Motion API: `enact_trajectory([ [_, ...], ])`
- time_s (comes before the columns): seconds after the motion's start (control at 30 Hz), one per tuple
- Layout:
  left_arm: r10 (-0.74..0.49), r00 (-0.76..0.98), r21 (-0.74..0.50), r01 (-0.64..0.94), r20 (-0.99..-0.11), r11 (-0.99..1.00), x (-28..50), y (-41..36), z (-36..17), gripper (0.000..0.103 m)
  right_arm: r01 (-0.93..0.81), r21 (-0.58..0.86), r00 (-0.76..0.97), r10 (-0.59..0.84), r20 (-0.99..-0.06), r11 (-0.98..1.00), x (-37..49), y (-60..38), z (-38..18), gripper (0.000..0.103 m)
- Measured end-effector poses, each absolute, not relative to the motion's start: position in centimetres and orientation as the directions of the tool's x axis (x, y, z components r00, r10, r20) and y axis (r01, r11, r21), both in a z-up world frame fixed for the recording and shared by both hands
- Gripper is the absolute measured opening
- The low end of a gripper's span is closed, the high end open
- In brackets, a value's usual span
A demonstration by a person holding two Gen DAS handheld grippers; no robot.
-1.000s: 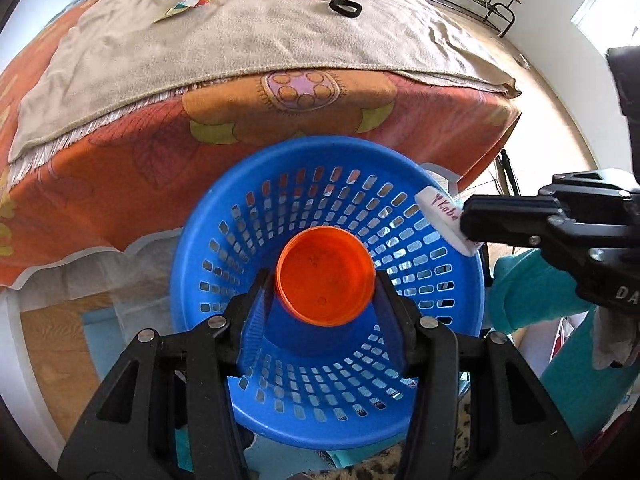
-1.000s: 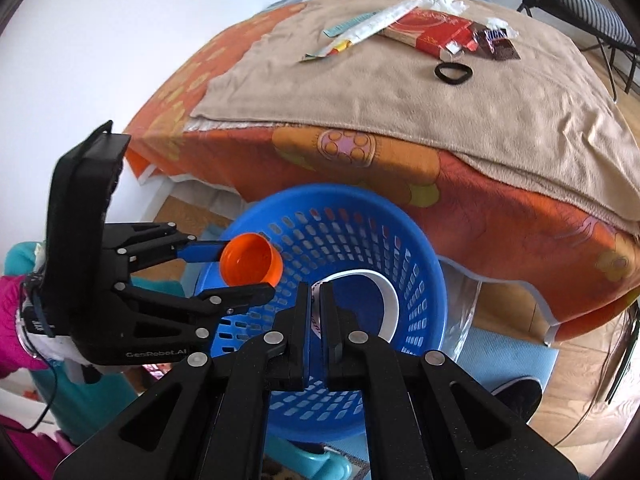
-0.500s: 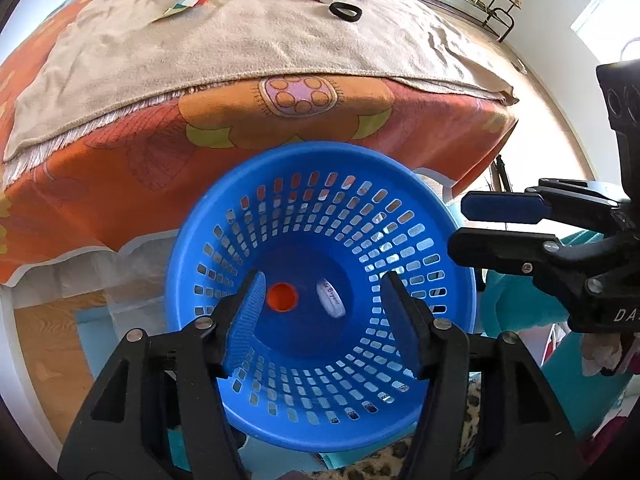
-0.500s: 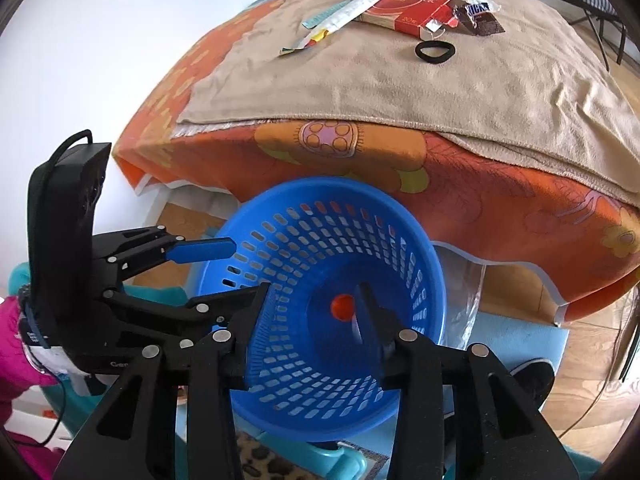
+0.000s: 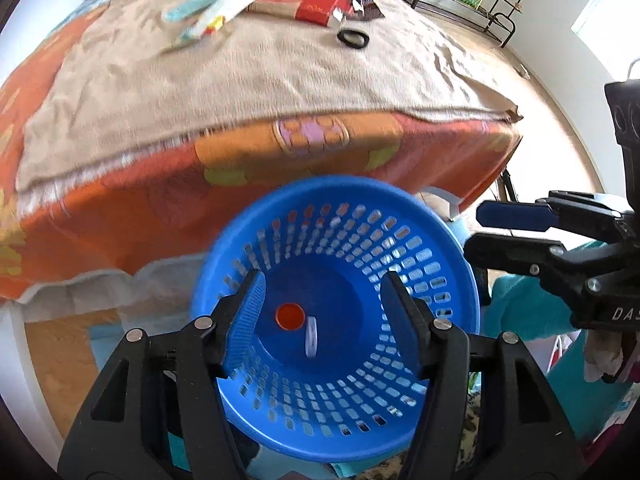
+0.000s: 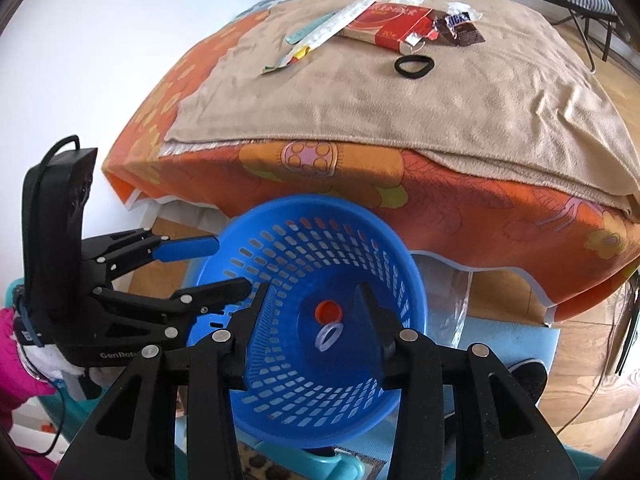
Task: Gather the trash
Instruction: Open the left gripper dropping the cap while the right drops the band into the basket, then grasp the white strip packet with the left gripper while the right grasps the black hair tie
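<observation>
Hovering over the blue perforated basket (image 5: 448,264), both grippers point steeply down. Left gripper (image 5: 320,300): jaws apart, nothing between them. Right gripper (image 6: 310,306): jaws likewise released and empty. At the basket's bottom lie an orange cap (image 6: 328,311) and a white ring-shaped lid (image 6: 330,335), just beside each other. Behind, on the beige blanket (image 6: 480,108) over the bed: a red carton (image 6: 384,24), a candy wrapper (image 6: 460,28), a black hair tie (image 6: 414,66), a long white wrapper (image 6: 332,34).

A beige blanket (image 6: 400,92) is spread over an orange floral bedcover (image 6: 460,216) beyond the jaws; a black hair tie (image 6: 414,66) is seen on it.
</observation>
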State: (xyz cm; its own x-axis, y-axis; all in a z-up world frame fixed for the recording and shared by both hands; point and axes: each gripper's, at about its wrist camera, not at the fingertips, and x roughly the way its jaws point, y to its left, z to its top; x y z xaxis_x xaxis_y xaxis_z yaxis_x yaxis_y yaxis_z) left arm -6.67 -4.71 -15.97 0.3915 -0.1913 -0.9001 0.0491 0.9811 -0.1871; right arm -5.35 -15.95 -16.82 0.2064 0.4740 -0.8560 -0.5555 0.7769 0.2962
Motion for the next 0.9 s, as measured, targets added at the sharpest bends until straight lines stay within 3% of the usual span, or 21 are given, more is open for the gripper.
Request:
enact_trajectory([
  [0.23,-0.151,0.450,-0.143,0.051,-0.880,0.988,-3.5,-3.2,-12.9,0.062,-0.542,0.288,0.246,0.477,-0.844,0.789,-3.7,-16.1,-15.2,0.040],
  [0.37,-0.125,0.480,-0.113,0.054,-0.868,0.992,-0.8,-2.1,-11.1,0.062,-0.521,0.293,0.265,0.478,-0.837,0.802,-2.1,-16.5,-14.2,0.051],
  [0.6,-0.134,0.502,-0.136,0.032,-0.855,0.990,4.5,0.3,-9.7,0.062,-0.552,0.161,0.352,0.404,-0.844,0.818,1.5,-15.6,-11.8,0.053],
  [0.9,-0.135,0.494,-0.152,0.006,-0.859,0.988,11.5,2.2,-10.1,0.062,-0.545,0.110,0.391,0.368,-0.844,0.831,7.3,-14.0,-11.0,0.059],
])
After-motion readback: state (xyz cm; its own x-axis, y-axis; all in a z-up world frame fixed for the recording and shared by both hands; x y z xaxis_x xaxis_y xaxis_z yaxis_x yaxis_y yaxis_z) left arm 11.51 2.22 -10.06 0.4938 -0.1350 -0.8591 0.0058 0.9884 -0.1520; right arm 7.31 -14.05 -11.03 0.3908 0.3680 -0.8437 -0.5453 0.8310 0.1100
